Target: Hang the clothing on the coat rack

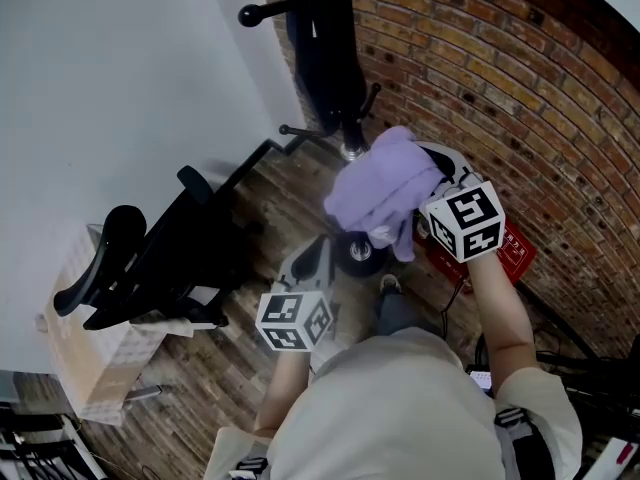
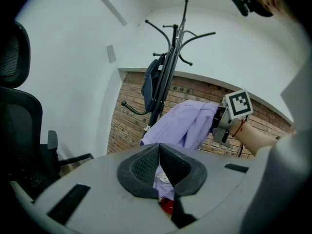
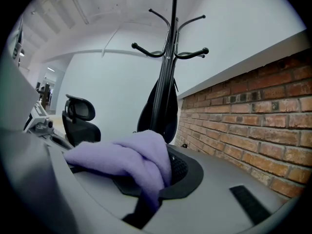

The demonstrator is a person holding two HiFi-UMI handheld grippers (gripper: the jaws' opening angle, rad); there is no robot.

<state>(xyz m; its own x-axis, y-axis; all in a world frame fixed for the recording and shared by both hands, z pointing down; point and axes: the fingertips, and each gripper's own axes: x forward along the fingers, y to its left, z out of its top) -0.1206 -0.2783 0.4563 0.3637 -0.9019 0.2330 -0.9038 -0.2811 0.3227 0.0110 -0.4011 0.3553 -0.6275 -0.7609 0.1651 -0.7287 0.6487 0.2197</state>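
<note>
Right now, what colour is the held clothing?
The clothing is pale lilac; head view shows it best.

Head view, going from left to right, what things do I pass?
black office chair → left gripper → purple garment → right gripper → red item on the floor

— Where's the coat rack [image 2: 168, 67]?
— Ahead, where the plain wall meets the brick wall [image 1: 520, 98], with a hanging item [image 1: 320, 48] on it
— And the garment [image 1: 385, 193]?
— Just before the rack, draped over the right gripper [image 3: 168, 174]; the left gripper [image 1: 318, 253] sits lower, to its left
— The office chair [image 1: 150, 258]?
— Far left, with a cardboard box [image 1: 85, 358] beside it
</note>
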